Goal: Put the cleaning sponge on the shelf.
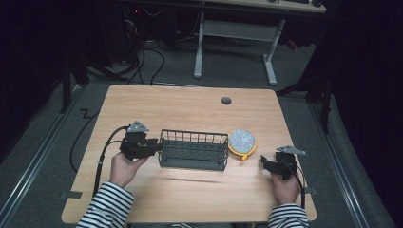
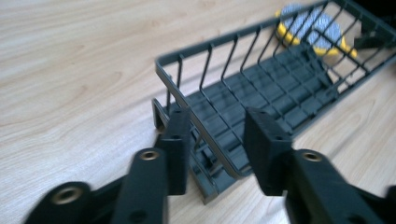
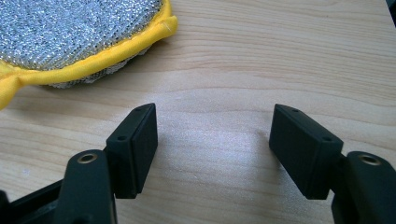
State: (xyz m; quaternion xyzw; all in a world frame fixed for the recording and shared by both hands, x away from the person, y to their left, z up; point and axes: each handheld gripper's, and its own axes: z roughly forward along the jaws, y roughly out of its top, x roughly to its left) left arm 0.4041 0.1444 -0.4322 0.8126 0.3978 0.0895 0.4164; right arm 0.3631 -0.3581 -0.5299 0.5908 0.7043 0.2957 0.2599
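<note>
A dark wire basket (image 1: 192,137) stands in the middle of the wooden table (image 1: 190,107). My left gripper (image 1: 156,147) is at its left end. In the left gripper view the jaws (image 2: 218,114) straddle the basket's end rim (image 2: 196,119) with a gap on each side, so the gripper is open. A round scrubbing pad (image 1: 242,141) with a silver face and yellow edge lies just right of the basket; it shows beyond the basket (image 2: 313,28) too. My right gripper (image 1: 264,163) rests on the table in front of the pad (image 3: 70,32), open (image 3: 214,112), with bare wood between its pads.
A small grey cap (image 1: 226,100) sits in the tabletop near the far edge. Beyond the table stand a white desk frame (image 1: 235,31) and cables on the dark floor. A person's striped sleeves (image 1: 107,206) come in at the near edge.
</note>
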